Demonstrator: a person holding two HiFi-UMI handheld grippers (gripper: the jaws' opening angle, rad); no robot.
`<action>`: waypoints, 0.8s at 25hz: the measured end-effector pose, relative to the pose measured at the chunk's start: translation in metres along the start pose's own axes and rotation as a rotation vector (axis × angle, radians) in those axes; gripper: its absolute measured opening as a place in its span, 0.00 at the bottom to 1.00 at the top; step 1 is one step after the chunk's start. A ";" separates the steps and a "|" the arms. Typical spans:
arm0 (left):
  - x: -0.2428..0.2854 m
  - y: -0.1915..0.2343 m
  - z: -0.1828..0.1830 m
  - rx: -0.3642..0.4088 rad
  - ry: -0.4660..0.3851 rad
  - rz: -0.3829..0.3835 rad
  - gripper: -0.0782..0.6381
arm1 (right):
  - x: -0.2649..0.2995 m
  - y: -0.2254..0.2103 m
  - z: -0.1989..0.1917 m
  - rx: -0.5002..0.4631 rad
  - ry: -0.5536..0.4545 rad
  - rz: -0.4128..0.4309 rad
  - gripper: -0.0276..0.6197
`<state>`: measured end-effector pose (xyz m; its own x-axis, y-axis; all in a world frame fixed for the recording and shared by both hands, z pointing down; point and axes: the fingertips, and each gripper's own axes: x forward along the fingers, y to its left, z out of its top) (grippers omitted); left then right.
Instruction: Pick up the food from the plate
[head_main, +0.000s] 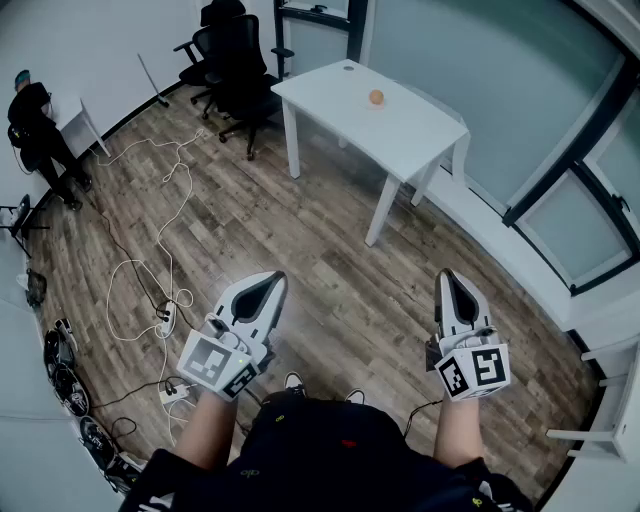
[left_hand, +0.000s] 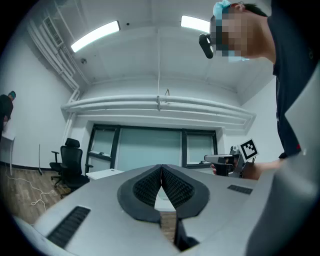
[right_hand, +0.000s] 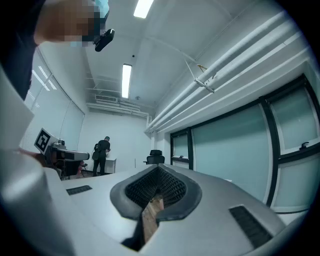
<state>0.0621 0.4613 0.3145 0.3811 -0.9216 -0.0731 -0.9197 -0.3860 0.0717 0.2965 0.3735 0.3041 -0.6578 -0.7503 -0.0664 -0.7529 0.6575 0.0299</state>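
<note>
A small round orange food item (head_main: 376, 97) lies on a white table (head_main: 420, 135) far across the room; I can make out no plate under it. Both grippers are held low near my body, well short of the table. The left gripper (head_main: 268, 279) points toward the table with its jaws shut and nothing between them. In its own view the ribbed pads (left_hand: 150, 187) meet along a line. The right gripper (head_main: 446, 276) is also shut and empty, its pads (right_hand: 167, 186) closed together. Each gripper shows in the other's view: the right gripper (left_hand: 220, 160) and the left gripper (right_hand: 65, 152).
Wood floor lies between me and the table. Black office chairs (head_main: 235, 60) stand left of the table. Cables and a power strip (head_main: 165, 320) trail over the floor at left. A person (head_main: 40, 130) stands at the far left wall. Glass walls (head_main: 520, 90) run behind the table.
</note>
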 end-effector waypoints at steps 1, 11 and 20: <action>-0.003 0.003 0.000 0.002 0.002 -0.003 0.14 | 0.002 0.004 0.000 0.000 0.001 -0.001 0.08; -0.027 0.051 -0.001 0.000 0.010 -0.008 0.14 | 0.037 0.047 0.001 0.002 -0.014 0.003 0.08; -0.050 0.090 -0.012 -0.063 0.004 -0.045 0.14 | 0.057 0.084 -0.017 0.030 0.008 -0.014 0.08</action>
<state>-0.0384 0.4719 0.3366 0.4228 -0.9033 -0.0733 -0.8938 -0.4290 0.1310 0.1955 0.3850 0.3200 -0.6471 -0.7602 -0.0583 -0.7614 0.6483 -0.0013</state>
